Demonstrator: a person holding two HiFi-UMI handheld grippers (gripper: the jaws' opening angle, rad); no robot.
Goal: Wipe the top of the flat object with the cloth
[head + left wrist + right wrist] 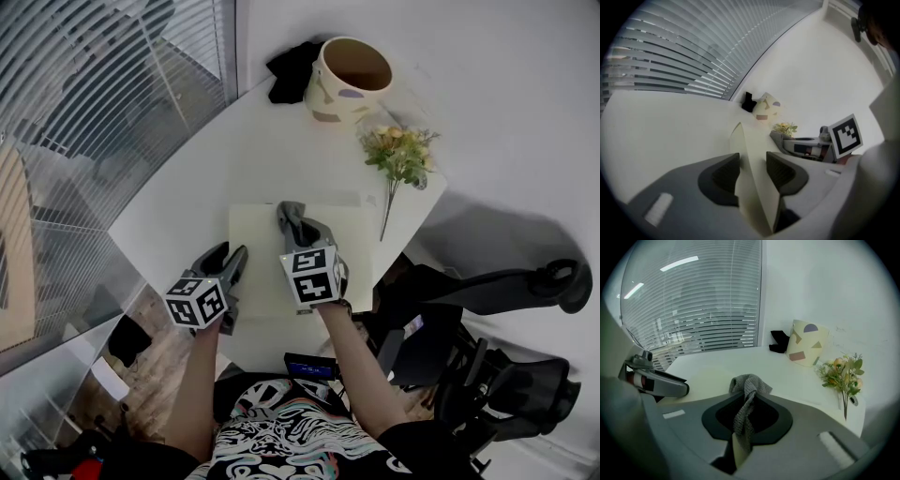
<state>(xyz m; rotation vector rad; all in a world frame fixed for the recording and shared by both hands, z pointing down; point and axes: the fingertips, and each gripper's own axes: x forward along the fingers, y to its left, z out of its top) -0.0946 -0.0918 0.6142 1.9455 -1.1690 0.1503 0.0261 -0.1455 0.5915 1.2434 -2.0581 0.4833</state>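
Right gripper [746, 416] pinches the grey knitted cloth [749, 383] over the pale cream flat board [258, 234]; left gripper [753, 171], clamping its edge, should steady it for even strokes.

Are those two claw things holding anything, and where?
Left gripper clamps the flat cream sheet by its left edge. Right gripper pinches the grey cloth along a narrow strip, the bunched end sticking out past its fingers.
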